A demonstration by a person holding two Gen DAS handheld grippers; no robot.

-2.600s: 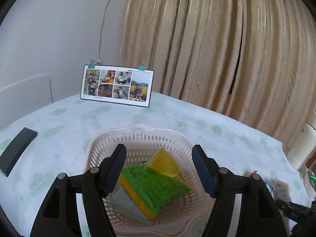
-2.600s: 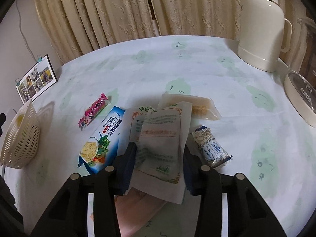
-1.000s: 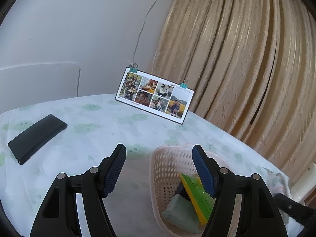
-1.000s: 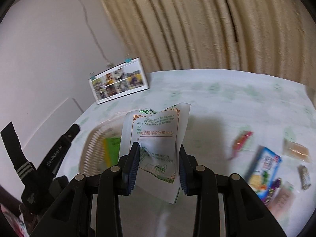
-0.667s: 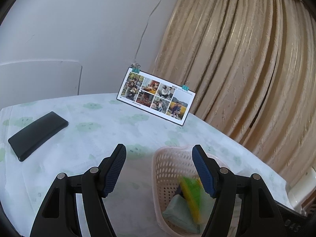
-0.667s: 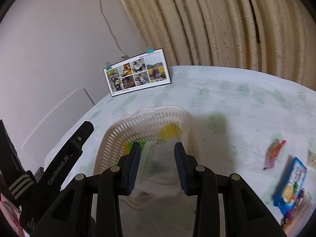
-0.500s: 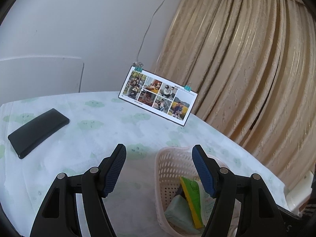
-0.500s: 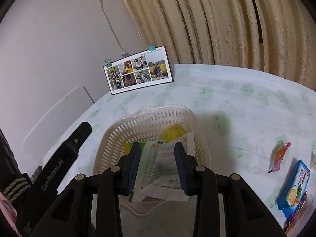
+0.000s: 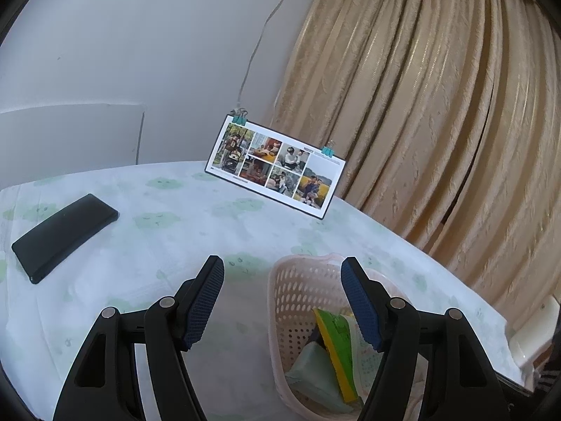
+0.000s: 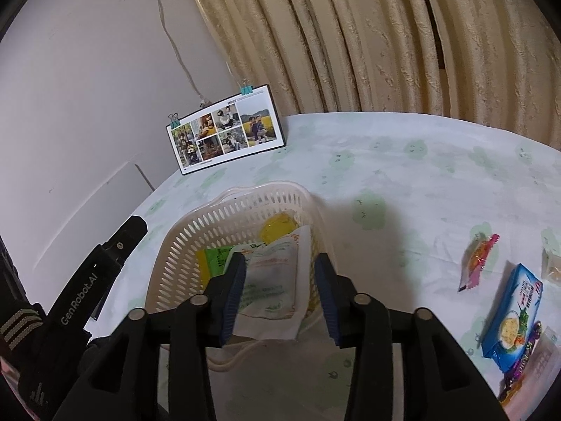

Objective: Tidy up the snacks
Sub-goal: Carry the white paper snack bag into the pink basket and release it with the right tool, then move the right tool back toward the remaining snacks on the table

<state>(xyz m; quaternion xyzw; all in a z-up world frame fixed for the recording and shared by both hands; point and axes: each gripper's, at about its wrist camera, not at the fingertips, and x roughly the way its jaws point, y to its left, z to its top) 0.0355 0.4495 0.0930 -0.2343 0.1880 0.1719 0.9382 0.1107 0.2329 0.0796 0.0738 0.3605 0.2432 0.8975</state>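
A pale perforated basket (image 10: 224, 221) (image 9: 298, 291) stands on the tablecloth and holds a green-and-yellow packet (image 10: 212, 261) (image 9: 338, 347), a yellow snack (image 10: 278, 226), a pale green packet (image 9: 312, 372) and a white paper pouch (image 10: 273, 280). The pouch lies loose across the basket's near rim. My right gripper (image 10: 280, 293) hovers open just above it, jaws either side without touching. My left gripper (image 9: 282, 301) is open over the basket's left wall, holding nothing. More snacks lie at the right: a pink-edged packet (image 10: 478, 259) and a blue cracker pack (image 10: 513, 315).
A photo card (image 9: 277, 168) (image 10: 224, 129) with clips stands at the table's far edge before a beige curtain. A black flat case (image 9: 65, 236) lies on the left of the cloth. The left gripper's body (image 10: 80, 301) fills the right wrist view's lower left.
My right gripper carried the white pouch from the snack pile to the basket, then opened and let it drop onto the rim. My left gripper drew back to the left of the basket.
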